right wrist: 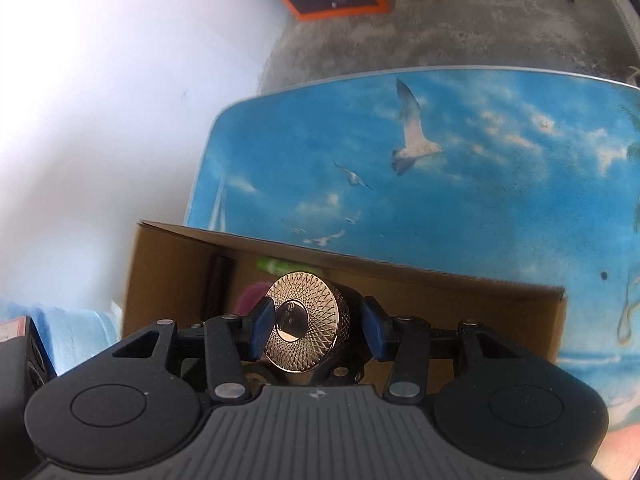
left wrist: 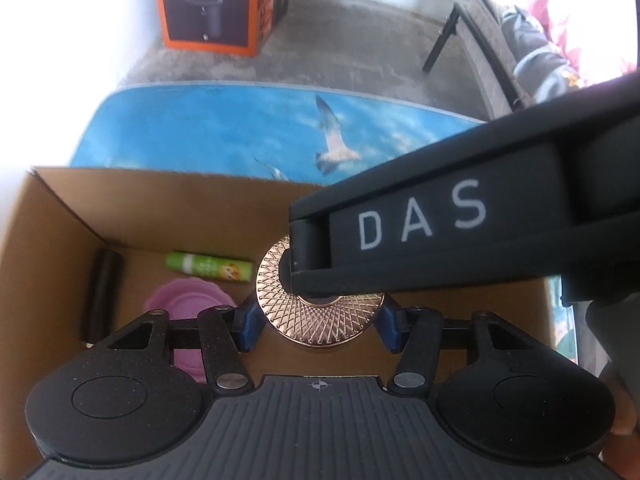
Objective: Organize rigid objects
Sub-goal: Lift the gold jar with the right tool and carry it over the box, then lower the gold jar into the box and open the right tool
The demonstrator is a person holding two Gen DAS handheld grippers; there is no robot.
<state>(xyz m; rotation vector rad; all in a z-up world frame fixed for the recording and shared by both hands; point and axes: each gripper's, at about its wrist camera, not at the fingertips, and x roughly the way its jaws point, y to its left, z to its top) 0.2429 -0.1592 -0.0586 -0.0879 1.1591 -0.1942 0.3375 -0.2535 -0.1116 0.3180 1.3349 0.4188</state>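
The rose-gold knurled disc (left wrist: 320, 316), judged rigid, fairly heavy and slippery on its polished rim, was held over the open cardboard box (left wrist: 60, 216) at the table's near-left corner, both the left gripper (left wrist: 318, 322) and the right gripper (right wrist: 316, 330) clamping its rim.

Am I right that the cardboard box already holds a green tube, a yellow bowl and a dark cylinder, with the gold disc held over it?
Not quite: the bowl is pink, not yellow, as the left wrist view shows. The rest stands: the green tube and dark cylinder lie in the cardboard box, and the gold disc is held over it.
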